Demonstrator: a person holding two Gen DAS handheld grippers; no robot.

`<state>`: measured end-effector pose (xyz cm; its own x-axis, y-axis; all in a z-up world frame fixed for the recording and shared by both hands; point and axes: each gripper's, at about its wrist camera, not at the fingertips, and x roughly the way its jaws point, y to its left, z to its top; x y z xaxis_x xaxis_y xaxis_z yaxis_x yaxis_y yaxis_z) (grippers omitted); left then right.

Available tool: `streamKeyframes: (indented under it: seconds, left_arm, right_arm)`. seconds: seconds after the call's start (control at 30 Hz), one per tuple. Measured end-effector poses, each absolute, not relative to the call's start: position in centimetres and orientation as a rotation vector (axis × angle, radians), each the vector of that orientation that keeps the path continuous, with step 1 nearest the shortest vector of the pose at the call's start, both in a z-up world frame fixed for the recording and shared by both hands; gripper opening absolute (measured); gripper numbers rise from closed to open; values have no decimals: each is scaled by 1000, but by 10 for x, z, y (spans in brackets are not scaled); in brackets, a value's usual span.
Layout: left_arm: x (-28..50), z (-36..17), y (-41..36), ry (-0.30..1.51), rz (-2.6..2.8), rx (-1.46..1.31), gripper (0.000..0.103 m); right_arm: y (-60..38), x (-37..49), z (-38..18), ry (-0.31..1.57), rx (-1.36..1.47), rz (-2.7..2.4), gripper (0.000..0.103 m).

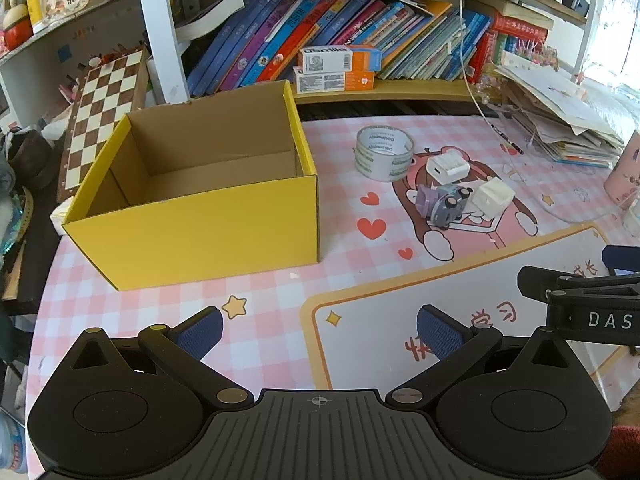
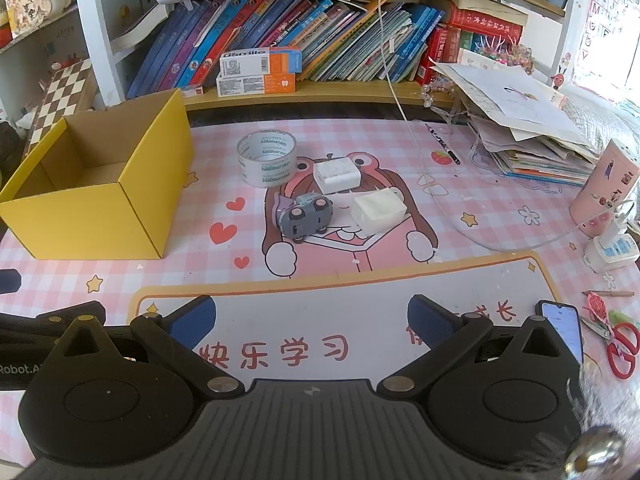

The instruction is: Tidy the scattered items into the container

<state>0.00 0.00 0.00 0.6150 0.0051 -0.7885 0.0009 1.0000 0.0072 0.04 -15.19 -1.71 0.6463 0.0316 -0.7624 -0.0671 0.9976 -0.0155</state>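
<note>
An open yellow cardboard box (image 1: 200, 220) stands empty at the left of the pink desk mat; it also shows in the right wrist view (image 2: 92, 216). To its right lie a clear tape roll (image 1: 384, 154) (image 2: 267, 158), a white charger block (image 1: 447, 168) (image 2: 337, 176), a grey toy car (image 1: 446, 206) (image 2: 306, 216) and a cream block (image 1: 491, 197) (image 2: 380, 210). My left gripper (image 1: 320, 330) is open and empty, near the front of the mat. My right gripper (image 2: 312, 320) is open and empty, well short of the items.
A bookshelf with books and two orange-white cartons (image 1: 340, 68) runs along the back. A chessboard (image 1: 104, 116) leans at the left. A paper pile (image 2: 520, 120), pink cup (image 2: 604, 188), white cable (image 2: 404, 112), phone (image 2: 560, 328) and red scissors (image 2: 620, 348) crowd the right side.
</note>
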Motion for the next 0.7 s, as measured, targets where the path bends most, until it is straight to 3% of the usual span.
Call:
streamKeyframes:
  seconds: [0.7]
  left_arm:
    - [5, -1, 4, 913, 0, 10, 103]
  right_arm:
    - [-146, 7, -18, 870, -51, 55, 103]
